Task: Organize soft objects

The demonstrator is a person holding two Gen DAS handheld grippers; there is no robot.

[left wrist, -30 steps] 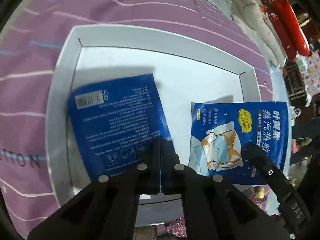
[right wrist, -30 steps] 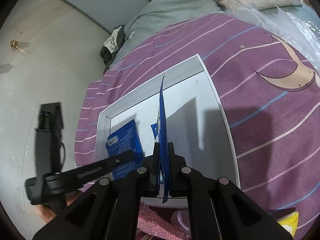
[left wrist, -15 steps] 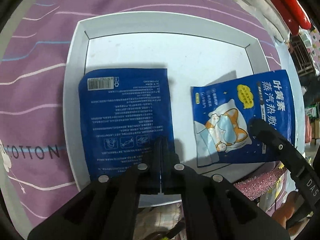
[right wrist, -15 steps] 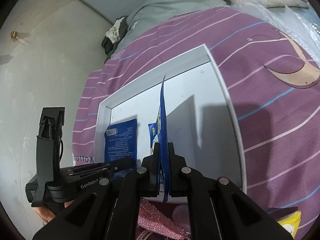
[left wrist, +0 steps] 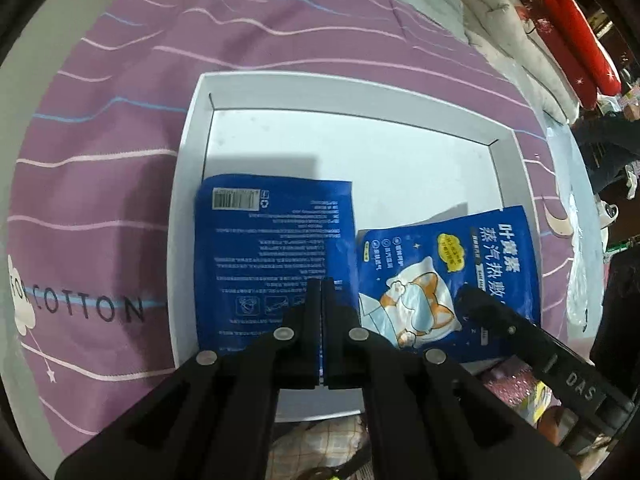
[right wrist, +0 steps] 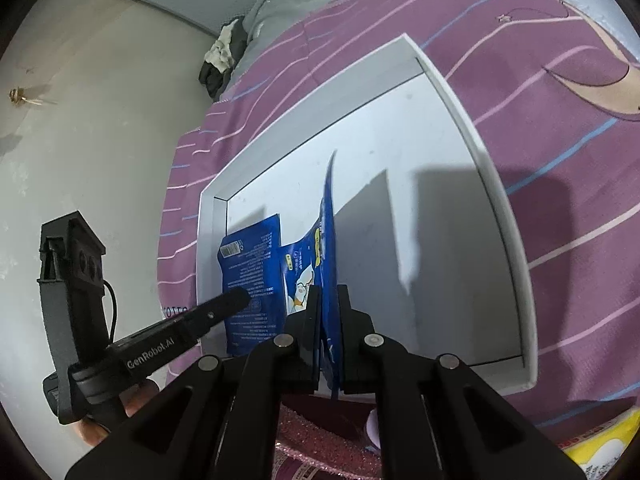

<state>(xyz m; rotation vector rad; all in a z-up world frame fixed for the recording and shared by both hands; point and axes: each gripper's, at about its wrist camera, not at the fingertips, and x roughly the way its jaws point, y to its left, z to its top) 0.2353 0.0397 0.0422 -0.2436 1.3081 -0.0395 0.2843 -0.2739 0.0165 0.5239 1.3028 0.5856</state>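
Note:
A white tray (left wrist: 360, 92) lies on a purple striped sheet. One blue packet (left wrist: 272, 248) lies flat in it, barcode side up, at the near left. My left gripper (left wrist: 321, 284) hovers over that packet's near part, shut and empty. A second blue packet with a cartoon dog (left wrist: 440, 272) sits beside it, their edges meeting. My right gripper (right wrist: 329, 290) holds this dog packet (right wrist: 329, 220) on edge between its pads; its jaws are just opening, the packet still pinched. The barcode packet (right wrist: 248, 264) and left gripper's fingers (right wrist: 240, 296) show left of it.
The tray's right wall (right wrist: 496, 200) and far half are bare. Red and white quilts (left wrist: 560, 40) pile up at the far right. A pink glittery item (right wrist: 320, 440) and a yellow packet (right wrist: 600, 448) lie near the tray's front edge. A hand (right wrist: 132, 400) holds the left gripper.
The right gripper has come lower with the dog packet, which now reaches the barcode packet's edge. The left gripper has drawn back and up, so the tray looks smaller in its view.

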